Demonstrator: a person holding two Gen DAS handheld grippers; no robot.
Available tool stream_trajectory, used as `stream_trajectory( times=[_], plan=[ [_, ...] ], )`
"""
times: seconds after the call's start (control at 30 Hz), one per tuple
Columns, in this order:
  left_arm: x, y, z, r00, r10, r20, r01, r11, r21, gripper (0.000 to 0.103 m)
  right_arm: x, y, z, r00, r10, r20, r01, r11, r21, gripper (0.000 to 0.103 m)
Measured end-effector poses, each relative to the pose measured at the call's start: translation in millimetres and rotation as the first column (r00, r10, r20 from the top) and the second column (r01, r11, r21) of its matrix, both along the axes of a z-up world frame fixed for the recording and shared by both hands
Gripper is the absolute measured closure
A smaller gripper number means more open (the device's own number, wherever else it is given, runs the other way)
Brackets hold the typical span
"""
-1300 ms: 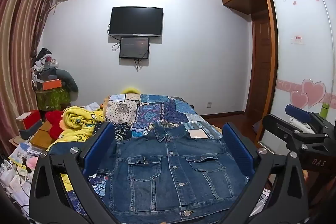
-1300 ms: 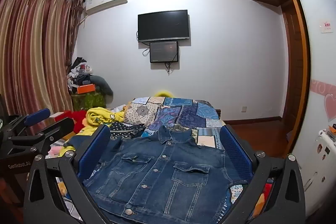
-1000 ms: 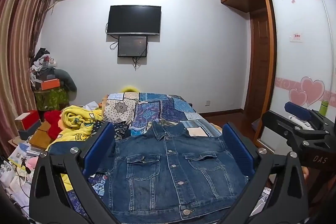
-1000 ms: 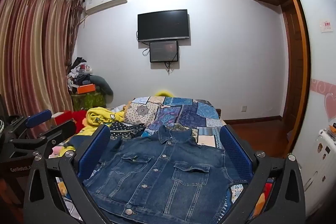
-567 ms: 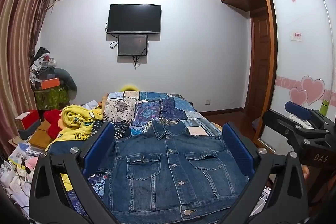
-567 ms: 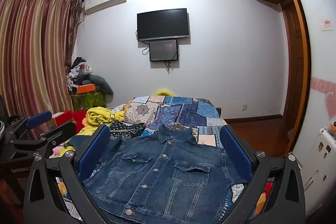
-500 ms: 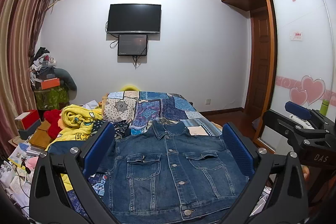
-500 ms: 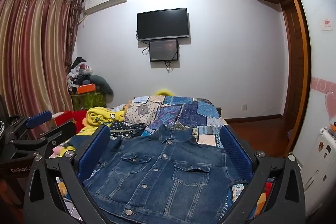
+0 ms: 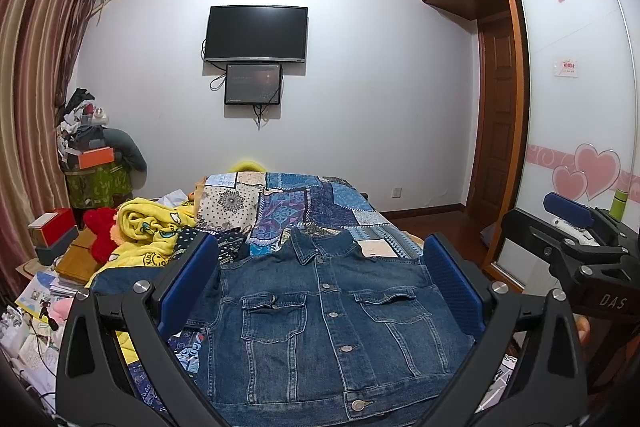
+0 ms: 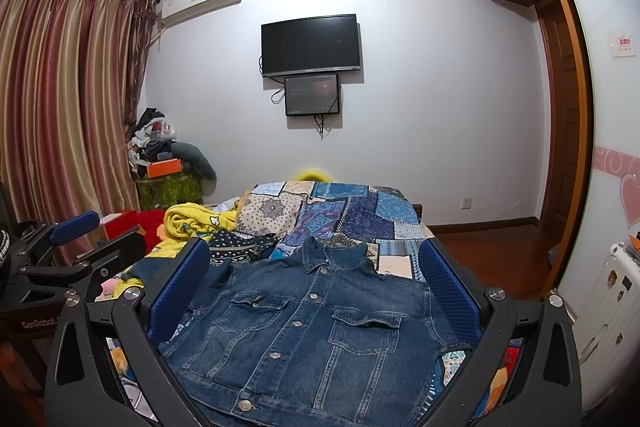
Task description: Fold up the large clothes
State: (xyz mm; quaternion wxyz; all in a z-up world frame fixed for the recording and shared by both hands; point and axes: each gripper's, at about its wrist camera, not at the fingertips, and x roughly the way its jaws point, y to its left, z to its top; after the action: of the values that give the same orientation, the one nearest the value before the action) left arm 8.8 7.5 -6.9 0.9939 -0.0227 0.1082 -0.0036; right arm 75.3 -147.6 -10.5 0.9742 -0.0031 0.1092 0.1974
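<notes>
Denim jacket flat on bed | below both spread grippers, untouched

A jacket lies flat on the near end of the bed, collar toward 12 o'clock, with a crumpled blanket at its 10 o'clock and a wall television far off at 12. The left gripper hangs over the jacket, jaws spread to either side. The right gripper does likewise, at the left one's 3 o'clock.
</notes>
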Motion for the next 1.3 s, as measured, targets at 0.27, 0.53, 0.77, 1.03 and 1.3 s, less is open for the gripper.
stream_trajectory(
  times=[0.27,0.53,0.77,1.03,1.3],
  plan=[
    [1.2,0.6,-1.5,1.000,-0.007,-0.002,0.007,1.000,-0.003,0.000,1.8,-0.2,0.6,1.000,0.002,0.001,-0.002,1.000,-0.002,0.000],
    [1.8,0.6,-1.2,1.000,-0.006,0.000,0.006,1.000,-0.003,0.000,2.1,0.2,0.6,1.000,0.002,0.001,-0.002,1.000,-0.002,0.000],
    [1.3,1.1,-1.6,1.000,-0.006,-0.001,0.006,1.000,-0.008,0.000,1.6,0.3,0.6,1.000,0.001,0.000,-0.001,1.000,-0.003,0.000],
    [1.3,5.1,-1.5,1.000,-0.001,-0.002,0.001,1.000,-0.020,0.000,1.4,1.3,0.3,1.000,0.008,-0.001,-0.008,1.000,-0.001,0.000],
    [4.4,8.5,-1.3,1.000,0.004,-0.004,-0.004,0.999,-0.034,0.000,1.2,6.2,0.0,1.000,0.012,-0.003,-0.012,1.000,-0.013,0.000]
  ],
)
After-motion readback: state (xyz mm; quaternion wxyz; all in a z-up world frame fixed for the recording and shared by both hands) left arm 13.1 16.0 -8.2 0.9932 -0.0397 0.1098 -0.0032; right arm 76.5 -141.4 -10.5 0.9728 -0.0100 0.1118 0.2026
